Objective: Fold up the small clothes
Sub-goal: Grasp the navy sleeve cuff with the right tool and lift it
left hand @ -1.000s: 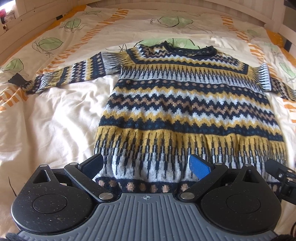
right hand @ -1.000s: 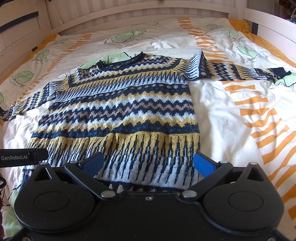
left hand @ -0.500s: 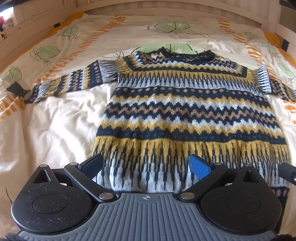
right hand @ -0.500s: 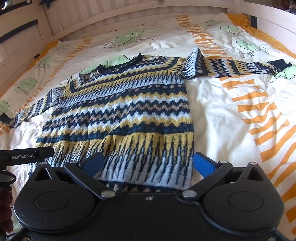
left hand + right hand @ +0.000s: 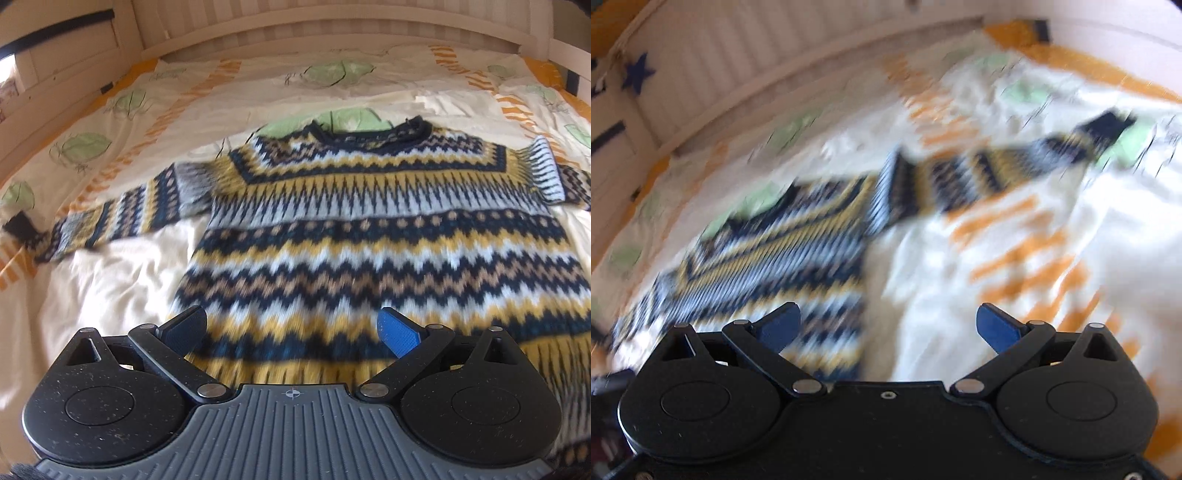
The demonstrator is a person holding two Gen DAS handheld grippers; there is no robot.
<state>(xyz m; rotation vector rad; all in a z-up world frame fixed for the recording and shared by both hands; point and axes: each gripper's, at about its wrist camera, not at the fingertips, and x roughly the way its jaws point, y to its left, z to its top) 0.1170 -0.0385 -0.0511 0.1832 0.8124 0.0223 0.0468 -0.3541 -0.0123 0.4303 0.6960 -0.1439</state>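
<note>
While the sweater lay flat on the bed with both sleeves out, the left claw and right claw hung spread and empty above it. A hasty pinch risked gathering the loose duvet with the knit, or skewing the fold. No container was in view.

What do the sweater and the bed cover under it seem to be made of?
The sweater looks like thick knitted yarn, probably wool or acrylic: stepped zigzag bands and a fuzzy matt surface. The bed cover looks like thin woven cotton, matt, with soft creases and a printed leaf pattern.
</note>
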